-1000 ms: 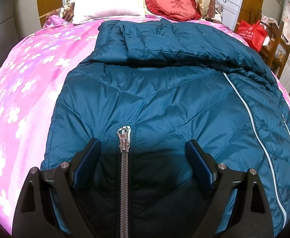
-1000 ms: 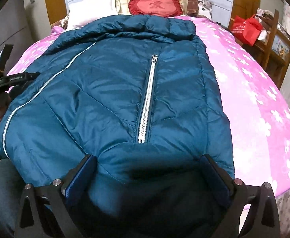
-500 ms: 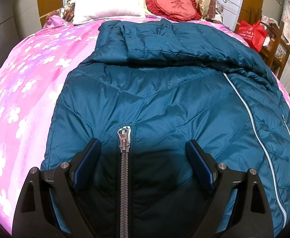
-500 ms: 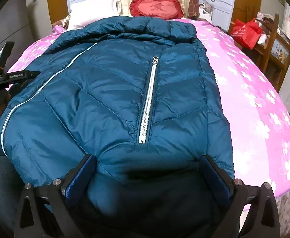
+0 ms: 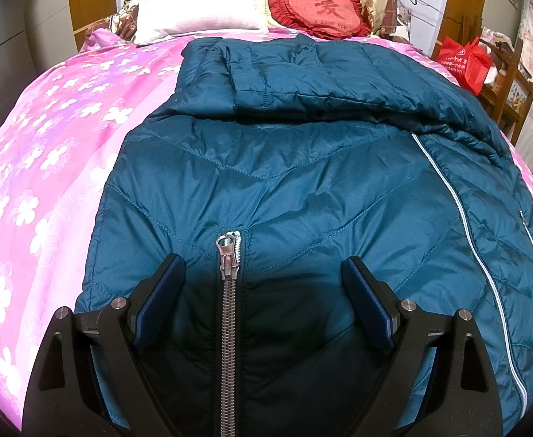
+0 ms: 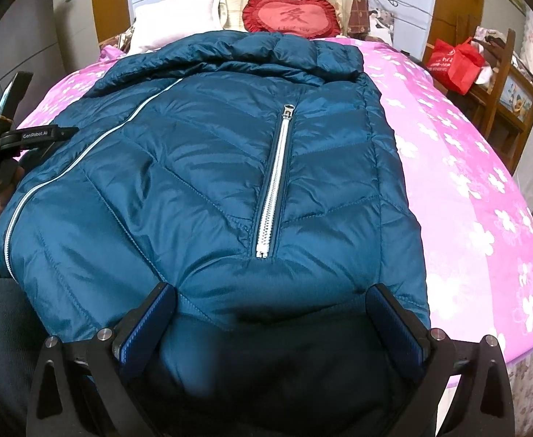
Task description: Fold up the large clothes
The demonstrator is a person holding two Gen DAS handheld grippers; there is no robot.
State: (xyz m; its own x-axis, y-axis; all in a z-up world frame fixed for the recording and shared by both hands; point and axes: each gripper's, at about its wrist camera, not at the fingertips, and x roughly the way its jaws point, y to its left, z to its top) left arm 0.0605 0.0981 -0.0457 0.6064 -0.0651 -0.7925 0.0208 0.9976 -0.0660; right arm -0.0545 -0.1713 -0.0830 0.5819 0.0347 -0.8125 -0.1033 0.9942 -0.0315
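Jacket (image 5: 295, 196), teal quilted puffer, lies flat on the pink floral bedspread (image 5: 47, 153), front up, hem toward the person, collar end toward the pillows. Laid out w/ main zip (image 6: 84, 156) closed, prob so both halves stay together for folding. Top part, sleeve or hood, can't tell which, already lies doubled over across the chest (image 5: 302, 76), so the fold likely goes bottom-up next.

Left gripper (image 5: 262, 291) sits low over the hem w/ jaws spread wide, straddling a pocket zip (image 5: 228, 291); nothing pinched btw the blue pads (image 5: 157, 298). Right gripper (image 6: 270, 313) is same: jaws spread, hovering at the hem just below the other pocket zip (image 6: 273, 182), fabric bulging btw the fingers but not clamped. One gripper near each bottom corner reads as set-up to grab the hem at two points & lift evenly, so the slippery shell doesn't skew.

Beyond: white pillow (image 5: 193, 11) & red heart cushion (image 5: 321, 7) at the headboard, well clear of the jacket. Red bag (image 5: 463, 62) on a wooden chair (image 5: 514, 83) beside the bed.
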